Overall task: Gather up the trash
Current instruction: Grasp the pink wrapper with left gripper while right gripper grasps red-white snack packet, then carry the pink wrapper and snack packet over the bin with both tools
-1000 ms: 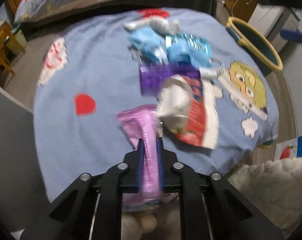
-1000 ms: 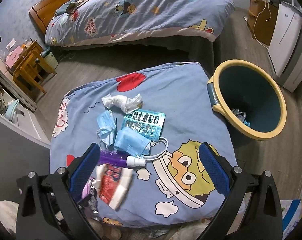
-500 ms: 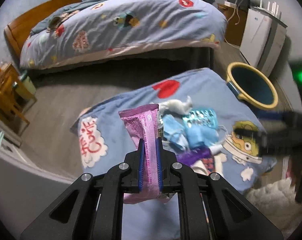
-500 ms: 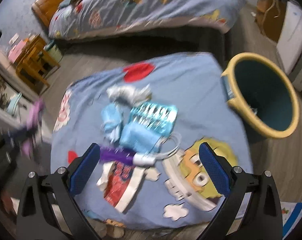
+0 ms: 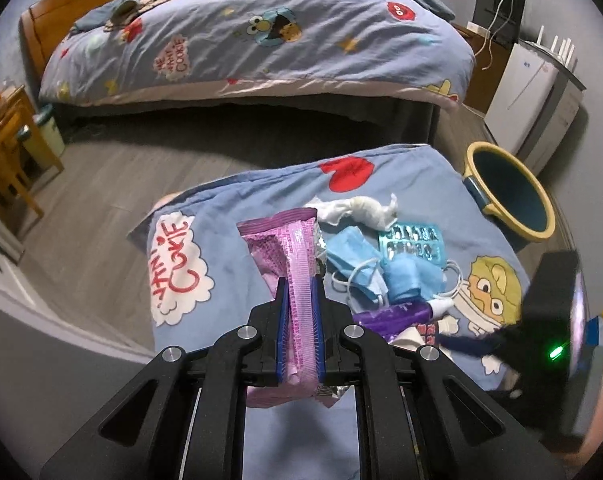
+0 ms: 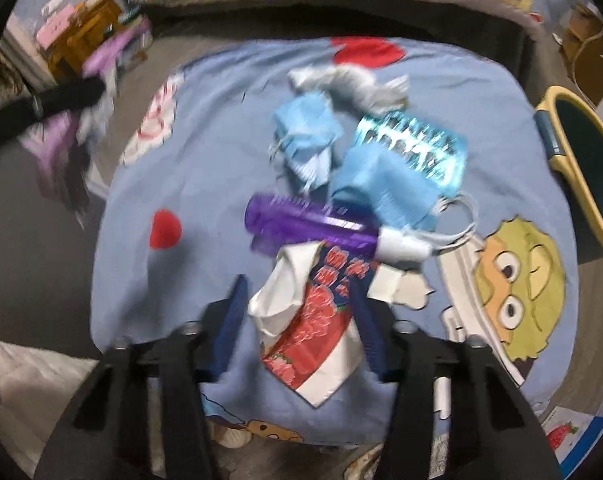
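My left gripper [image 5: 299, 292] is shut on a pink wrapper [image 5: 289, 252] and holds it up above the blue cloth [image 5: 229, 272]. My right gripper [image 6: 299, 292] is open, low over the cloth, its fingers either side of a red and white wrapper [image 6: 313, 320]. Beyond it lie a purple bottle [image 6: 309, 224], blue face masks [image 6: 309, 136], a blister pack [image 6: 413, 148] and a crumpled tissue [image 6: 349, 84]. The yellow-rimmed bin [image 5: 509, 196] stands on the floor right of the cloth. The right gripper shows blurred at the right edge of the left wrist view [image 5: 541, 340].
A bed [image 5: 261, 40] with a patterned duvet stands beyond the cloth. A wooden stool [image 5: 5, 148] is at the left. A white appliance [image 5: 533, 96] stands behind the bin. Grey floor [image 5: 109, 176] lies between bed and cloth.
My left gripper has lifted the pink wrapper up and back from the cloth. My right gripper has dropped toward the red and white wrapper and its fingers have narrowed around it.
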A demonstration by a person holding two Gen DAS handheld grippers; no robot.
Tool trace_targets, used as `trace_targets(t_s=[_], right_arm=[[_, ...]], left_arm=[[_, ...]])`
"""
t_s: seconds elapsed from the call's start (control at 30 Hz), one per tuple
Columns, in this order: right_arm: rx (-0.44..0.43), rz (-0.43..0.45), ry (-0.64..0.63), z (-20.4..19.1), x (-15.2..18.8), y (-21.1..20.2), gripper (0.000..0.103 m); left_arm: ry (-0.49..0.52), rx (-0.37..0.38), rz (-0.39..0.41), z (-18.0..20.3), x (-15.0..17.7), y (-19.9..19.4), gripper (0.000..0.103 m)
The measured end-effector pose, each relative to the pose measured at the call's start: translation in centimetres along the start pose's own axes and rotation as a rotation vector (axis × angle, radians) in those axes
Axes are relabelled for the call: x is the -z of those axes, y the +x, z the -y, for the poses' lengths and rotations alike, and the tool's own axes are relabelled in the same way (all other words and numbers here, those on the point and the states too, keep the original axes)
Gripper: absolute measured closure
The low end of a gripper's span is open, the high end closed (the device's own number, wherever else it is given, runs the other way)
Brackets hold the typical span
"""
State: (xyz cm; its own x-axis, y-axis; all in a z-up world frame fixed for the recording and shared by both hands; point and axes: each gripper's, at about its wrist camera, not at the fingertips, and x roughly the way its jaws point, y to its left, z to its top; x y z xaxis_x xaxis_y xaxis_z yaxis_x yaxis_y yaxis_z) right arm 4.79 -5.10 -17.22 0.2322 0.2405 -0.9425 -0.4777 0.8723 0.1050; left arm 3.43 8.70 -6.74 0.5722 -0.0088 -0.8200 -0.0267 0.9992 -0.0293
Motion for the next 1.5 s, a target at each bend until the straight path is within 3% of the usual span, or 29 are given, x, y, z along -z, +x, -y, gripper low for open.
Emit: trace_targets(t_s=[0.03,0.13,0.2,0.4,0.6,0.8,1.07,1.27,1.5], right_arm=[[0.001,-0.004,-0.007,-0.2,0.1,0.2,0.077],[0.009,0.006,-0.027,-0.7,0.1,0.0,0.088],[0.013,0.022,-0.035,-0.8,0.2,-0.6,0.090],[-0.013,0.065,-0.007,-0.3,-0.1,-3.3,0.091],[-0.031,0.166,-0.008,0.3,-1.7,-7.3,0.091],[-0.002,0.269,-0.030,1.4,-3.9,-11.0,0.091],[0.050,0.324,-0.086,4.1,-7.0,-14.6,0.091],[0.087,0.335,-0.081,7.3,-8.1,-14.4,0.091],[0.001,0.265,-0.020,9.7,-8.5,-11.5,0.091]], left_arm=[[-0.002,0.003,-0.002,-0.2,0.0,0.1,0.091],[-0.009,0.008,-0.001,-0.5,-0.1,0.1,0.091],[-0.016,0.013,0.002,-0.6,-0.2,0.0,0.091],[-0.020,0.021,0.012,-0.5,-0.5,-0.3,0.091],[-0.006,0.018,0.019,0.2,-0.7,-0.4,0.091],[0.016,0.008,0.026,0.8,-1.0,-0.4,0.091],[0.056,0.011,0.039,2.6,-2.1,0.0,0.091],[0.081,0.015,0.016,3.7,-2.4,1.3,0.091],[0.119,0.036,-0.003,5.8,-3.0,2.6,0.091]])
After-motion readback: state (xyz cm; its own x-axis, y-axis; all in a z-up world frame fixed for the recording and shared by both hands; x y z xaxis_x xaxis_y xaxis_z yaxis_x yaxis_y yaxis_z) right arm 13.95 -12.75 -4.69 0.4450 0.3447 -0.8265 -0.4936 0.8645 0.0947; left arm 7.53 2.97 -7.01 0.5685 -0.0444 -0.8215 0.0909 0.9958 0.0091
